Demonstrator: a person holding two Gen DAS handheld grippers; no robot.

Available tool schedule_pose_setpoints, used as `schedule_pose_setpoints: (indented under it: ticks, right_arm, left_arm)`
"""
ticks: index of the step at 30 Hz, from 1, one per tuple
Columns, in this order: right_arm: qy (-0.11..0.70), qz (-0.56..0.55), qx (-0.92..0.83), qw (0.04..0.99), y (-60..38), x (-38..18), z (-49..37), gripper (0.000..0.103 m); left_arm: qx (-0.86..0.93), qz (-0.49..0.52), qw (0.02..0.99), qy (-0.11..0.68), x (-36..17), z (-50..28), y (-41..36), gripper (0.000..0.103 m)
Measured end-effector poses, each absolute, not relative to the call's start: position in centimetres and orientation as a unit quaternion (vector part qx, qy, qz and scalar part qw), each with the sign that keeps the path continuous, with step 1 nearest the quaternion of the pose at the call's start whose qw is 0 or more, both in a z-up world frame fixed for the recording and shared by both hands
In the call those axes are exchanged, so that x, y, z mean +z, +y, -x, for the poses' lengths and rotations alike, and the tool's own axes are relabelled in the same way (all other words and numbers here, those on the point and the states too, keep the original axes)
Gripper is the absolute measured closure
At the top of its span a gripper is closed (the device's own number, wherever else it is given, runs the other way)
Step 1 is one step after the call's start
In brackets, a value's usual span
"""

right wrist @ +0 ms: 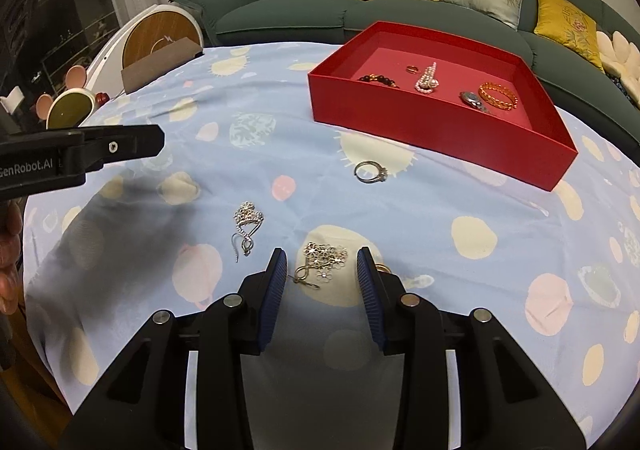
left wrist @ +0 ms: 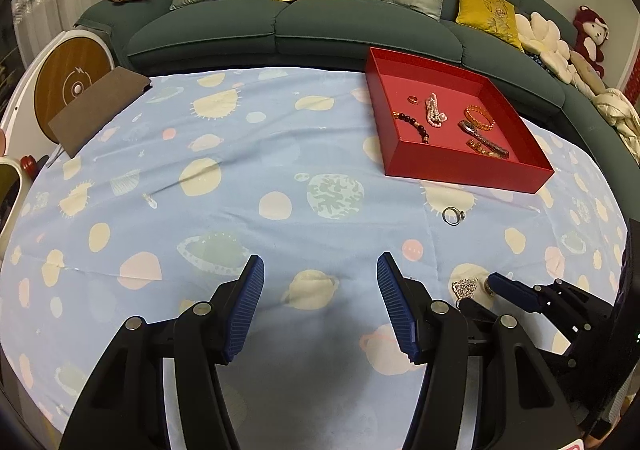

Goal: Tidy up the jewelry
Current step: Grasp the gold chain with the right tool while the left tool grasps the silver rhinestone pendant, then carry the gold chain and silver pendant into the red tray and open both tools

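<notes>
My right gripper [right wrist: 321, 254] is low over the blue planet-print cloth, its jaws narrowing around a silver flower-cluster earring [right wrist: 326, 253]; the blue pads are apart from it on both sides. A small gold piece [right wrist: 383, 269] peeks out beside the right finger. A crown-shaped silver earring [right wrist: 248, 226] lies to the left, and a silver ring [right wrist: 370, 172] further out. The red tray [right wrist: 440, 129] holds several bracelets and small pieces. My left gripper [left wrist: 320, 260] is open over bare cloth. To its right are the flower earring [left wrist: 464, 286] and the ring [left wrist: 452, 215].
A brown flat box [left wrist: 96, 109] sits at the table's far left corner, beside a round wood-faced stand [left wrist: 72, 77]. A green sofa [left wrist: 320, 29] with cushions runs behind the table. A small round mirror [right wrist: 70, 111] stands off the left edge. Fingers of a hand [right wrist: 8, 250] show at the left border.
</notes>
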State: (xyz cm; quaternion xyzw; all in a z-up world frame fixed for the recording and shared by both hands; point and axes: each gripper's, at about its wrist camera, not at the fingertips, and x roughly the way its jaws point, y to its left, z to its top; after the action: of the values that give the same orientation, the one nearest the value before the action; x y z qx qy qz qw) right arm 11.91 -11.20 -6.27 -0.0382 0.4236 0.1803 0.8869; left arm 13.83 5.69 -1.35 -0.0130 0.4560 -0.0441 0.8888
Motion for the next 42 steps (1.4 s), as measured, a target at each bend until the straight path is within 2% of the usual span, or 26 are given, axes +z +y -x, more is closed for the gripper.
schedule_pose_setpoints:
  ticks: [6, 7, 9, 13, 14, 24, 32, 33, 35, 40, 42]
  right_arm:
    - [0.432, 0.05, 0.174, 0.884, -10.5, -7.3, -13.0, 0.068]
    - [0.431, 0.052, 0.172, 0.884, -10.5, -7.3, -13.1, 0.07]
    - [0.431, 0.056, 0.173, 0.884, -10.4, -7.3, -13.1, 0.081]
    - [0.427, 0.064, 0.173, 0.885, -10.4, -7.2, -12.7, 0.082]
    - [0.428, 0.064, 0.174, 0.884, -10.5, -7.2, -12.5, 0.086]
    - [0.407, 0.038, 0.169, 0.897, -13.4, -4.3, -10.7, 0.087]
    - [0.403, 0.016, 0.156, 0.902, -16.1, -3.3, -9.9, 0.087]
    - [0.402, 0.015, 0.155, 0.902, -16.3, -3.2, -9.9, 0.087]
    - [0.402, 0.012, 0.153, 0.903, -16.6, -3.1, -10.0, 0.087]
    - [0.399, 0.005, 0.147, 0.905, -17.2, -2.8, -10.0, 0.087]
    - [0.397, 0.002, 0.145, 0.906, -17.5, -2.6, -10.1, 0.087]
  left_arm:
    - [-0.046, 0.014, 0.889, 0.456, -1.3, -13.9, 5.5, 0.046]
    - [-0.047, 0.013, 0.888, 0.457, -1.4, -13.9, 5.5, 0.046]
    - [-0.048, 0.011, 0.887, 0.459, -1.6, -14.0, 5.4, 0.046]
    - [-0.061, 0.019, 0.88, 0.471, -2.4, -14.1, 5.2, 0.046]
    - [-0.068, 0.024, 0.877, 0.476, -2.7, -14.1, 5.0, 0.046]
    - [-0.101, 0.011, 0.861, 0.498, -6.2, -14.3, 1.5, 0.046]
    - [-0.103, -0.005, 0.87, 0.482, -7.4, -14.8, -0.5, 0.047]
    - [-0.102, -0.013, 0.872, 0.478, -7.5, -14.7, -0.8, 0.048]
    - [-0.101, -0.026, 0.877, 0.469, -7.5, -14.6, -1.2, 0.061]
    - [-0.104, -0.05, 0.882, 0.457, -7.6, -14.3, -1.7, 0.084]
    - [-0.107, -0.052, 0.882, 0.457, -7.5, -14.3, -1.6, 0.089]
